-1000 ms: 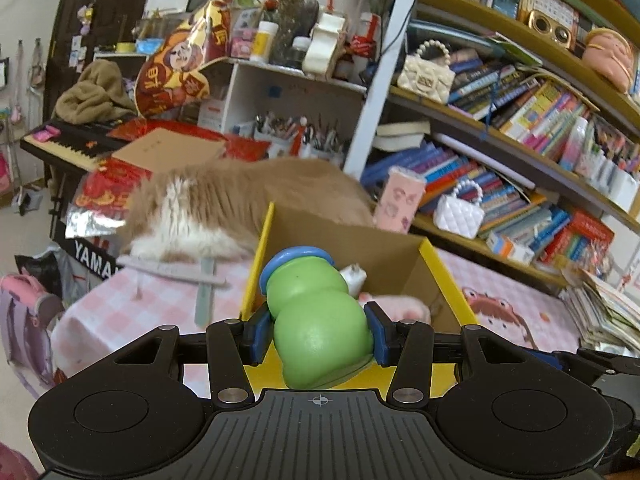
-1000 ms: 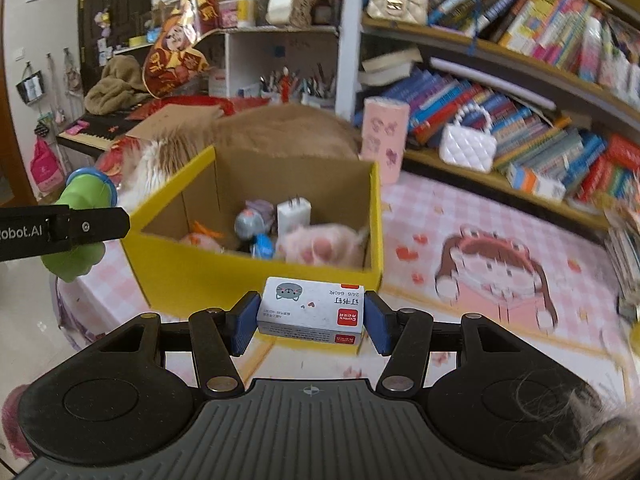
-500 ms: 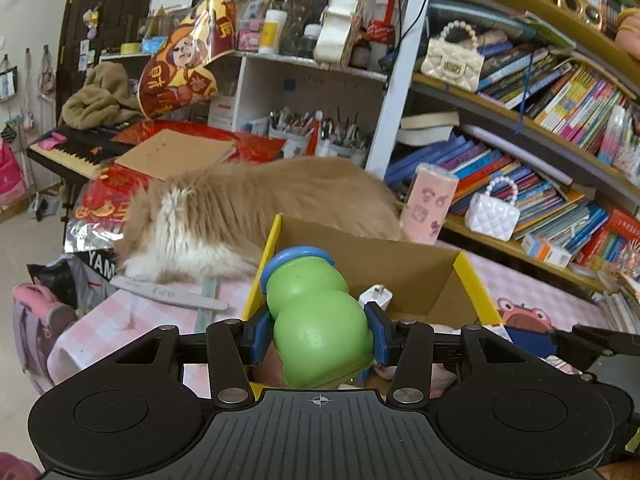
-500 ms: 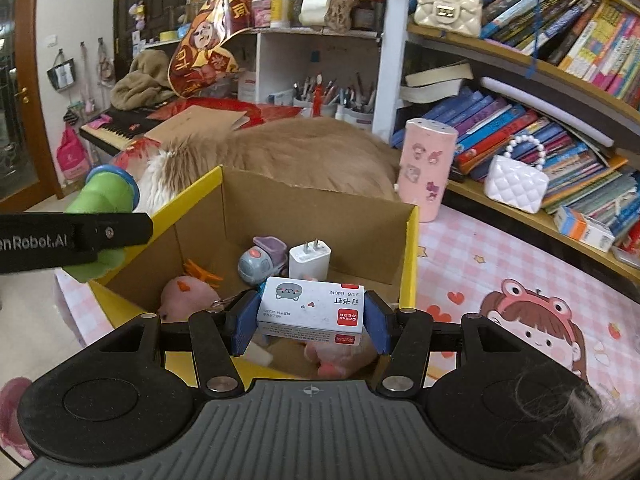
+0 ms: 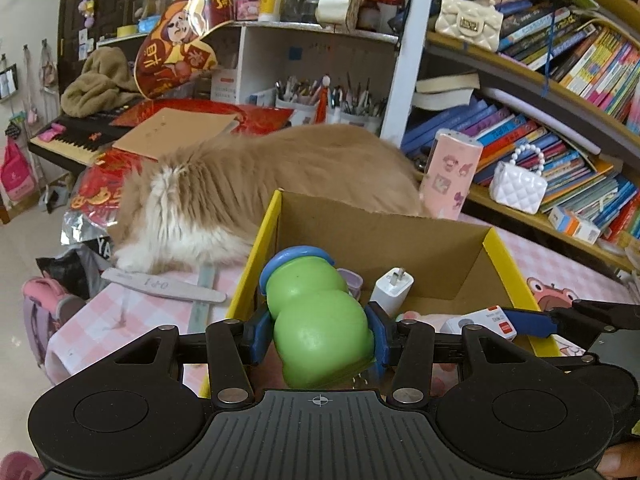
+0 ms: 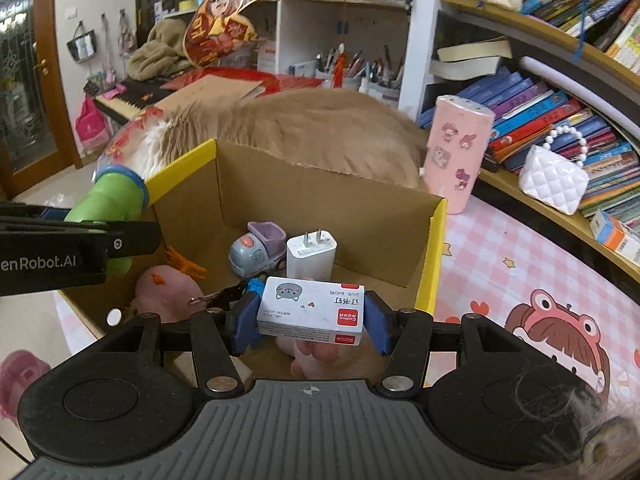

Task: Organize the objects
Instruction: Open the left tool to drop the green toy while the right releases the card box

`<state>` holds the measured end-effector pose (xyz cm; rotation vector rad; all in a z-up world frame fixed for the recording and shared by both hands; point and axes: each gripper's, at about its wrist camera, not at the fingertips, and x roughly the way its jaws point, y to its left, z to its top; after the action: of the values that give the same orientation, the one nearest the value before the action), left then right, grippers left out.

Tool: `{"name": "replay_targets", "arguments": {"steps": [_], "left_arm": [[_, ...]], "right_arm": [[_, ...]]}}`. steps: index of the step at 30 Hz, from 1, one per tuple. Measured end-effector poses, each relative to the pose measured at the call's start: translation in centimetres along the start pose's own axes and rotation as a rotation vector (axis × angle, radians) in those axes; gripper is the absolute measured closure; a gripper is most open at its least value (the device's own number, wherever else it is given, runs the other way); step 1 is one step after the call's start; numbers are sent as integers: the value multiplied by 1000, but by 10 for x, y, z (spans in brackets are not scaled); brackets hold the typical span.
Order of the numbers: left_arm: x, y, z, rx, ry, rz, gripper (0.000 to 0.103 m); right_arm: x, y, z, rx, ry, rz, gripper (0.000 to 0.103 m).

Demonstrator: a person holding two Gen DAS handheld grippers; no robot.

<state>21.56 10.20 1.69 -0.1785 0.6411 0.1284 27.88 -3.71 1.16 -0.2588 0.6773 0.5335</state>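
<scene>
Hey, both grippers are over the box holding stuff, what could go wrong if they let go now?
1. The green toy in the left gripper sits near the box wall; it may tip outside.
2. The staple box in the right gripper could knock over the charger.
3. The cat behind might stir.

Glossy green plastic toy (image 5: 318, 322), matt brown cardboard box (image 6: 320, 200), smooth printed-card staple box (image 6: 311, 310), fluffy cat fur (image 5: 248, 184).
</scene>
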Motion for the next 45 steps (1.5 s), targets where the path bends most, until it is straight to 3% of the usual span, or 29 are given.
{"name": "replay_targets", "arguments": {"steps": [16,30,33,45], "left_arm": [[32,-6,2,30,56,5,52],[36,-5,0,57,52,2,45],[32,-4,-1,56,36,-2,37],[-13,0,7,44,-84,-31,24]], "right_arm": [[29,-4,8,-73,73,21,50],[34,4,8,-141,93,34,50],[33,3,8,-130,88,33,47],[-3,8,9,-87,21,-7,41]]}}
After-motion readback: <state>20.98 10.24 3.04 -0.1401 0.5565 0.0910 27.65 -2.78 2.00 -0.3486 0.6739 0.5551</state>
